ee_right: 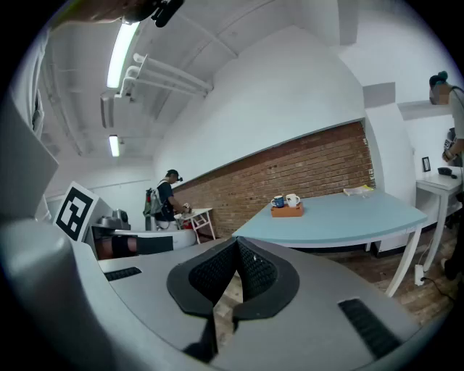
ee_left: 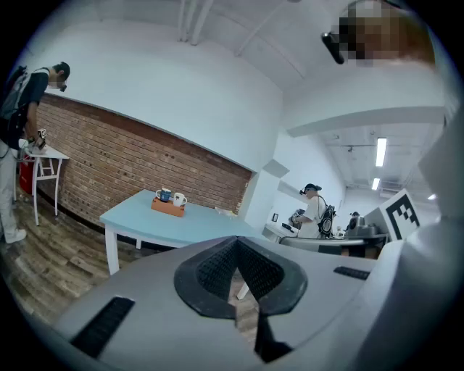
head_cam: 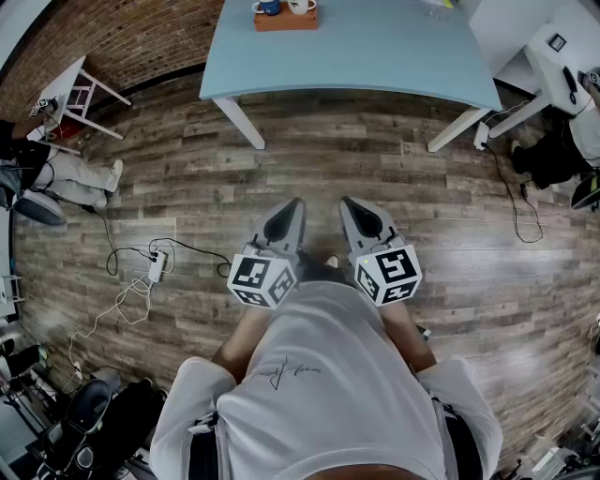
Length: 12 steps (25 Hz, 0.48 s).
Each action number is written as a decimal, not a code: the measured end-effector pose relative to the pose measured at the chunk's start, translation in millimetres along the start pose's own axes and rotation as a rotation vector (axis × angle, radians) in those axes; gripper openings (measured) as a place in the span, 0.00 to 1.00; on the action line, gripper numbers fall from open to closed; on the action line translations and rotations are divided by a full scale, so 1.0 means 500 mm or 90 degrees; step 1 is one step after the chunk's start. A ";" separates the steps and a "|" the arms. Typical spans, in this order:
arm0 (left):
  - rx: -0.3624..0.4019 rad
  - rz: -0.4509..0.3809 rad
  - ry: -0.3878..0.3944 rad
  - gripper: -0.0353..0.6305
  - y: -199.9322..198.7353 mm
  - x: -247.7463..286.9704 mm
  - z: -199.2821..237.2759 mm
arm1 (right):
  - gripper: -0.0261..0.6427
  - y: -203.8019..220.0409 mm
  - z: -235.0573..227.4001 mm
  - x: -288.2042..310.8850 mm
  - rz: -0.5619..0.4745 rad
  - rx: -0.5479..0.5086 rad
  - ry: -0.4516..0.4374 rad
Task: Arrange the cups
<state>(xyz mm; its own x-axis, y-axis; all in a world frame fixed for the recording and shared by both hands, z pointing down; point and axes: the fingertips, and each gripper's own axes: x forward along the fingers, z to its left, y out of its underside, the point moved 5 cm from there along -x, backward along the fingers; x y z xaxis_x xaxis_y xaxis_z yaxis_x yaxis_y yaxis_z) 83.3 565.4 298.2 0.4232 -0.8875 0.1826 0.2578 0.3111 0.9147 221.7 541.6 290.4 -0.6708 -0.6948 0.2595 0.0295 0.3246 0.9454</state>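
Observation:
A blue cup [head_cam: 267,7] and a white cup [head_cam: 302,6] stand on a small orange block [head_cam: 285,19] at the far side of a light-blue table [head_cam: 375,56]. The blue cup [ee_left: 164,195], white cup [ee_left: 179,199] and block [ee_left: 167,209] show far off in the left gripper view, and the blue cup [ee_right: 278,201], white cup [ee_right: 293,200] and block [ee_right: 287,211] in the right gripper view. My left gripper [head_cam: 287,214] and right gripper [head_cam: 357,214] hang side by side over the wooden floor, well short of the table. Both are shut and hold nothing.
The table [ee_left: 174,224] stands on white legs [head_cam: 241,122] before a brick wall [ee_left: 123,170]. A power strip with cables [head_cam: 155,266] lies on the floor at left. A small white side table [head_cam: 80,94] and a person [ee_left: 16,109] are at far left; another person [ee_left: 313,211] works at right.

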 end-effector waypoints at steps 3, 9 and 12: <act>0.004 0.001 0.002 0.07 -0.007 0.000 0.009 | 0.07 -0.005 0.006 0.012 -0.005 0.004 0.000; 0.023 -0.007 -0.005 0.07 -0.034 0.013 0.045 | 0.07 -0.017 0.029 0.056 -0.001 -0.003 0.003; 0.029 -0.009 -0.008 0.07 -0.050 0.037 0.069 | 0.07 -0.032 0.031 0.086 -0.004 -0.006 0.013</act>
<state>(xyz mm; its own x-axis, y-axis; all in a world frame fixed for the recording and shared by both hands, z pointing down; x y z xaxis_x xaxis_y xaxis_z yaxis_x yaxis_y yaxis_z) 54.8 529.5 291.1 0.4091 -0.8958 0.1734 0.2239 0.2828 0.9327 181.0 516.6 283.4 -0.6557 -0.7096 0.2579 0.0332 0.3141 0.9488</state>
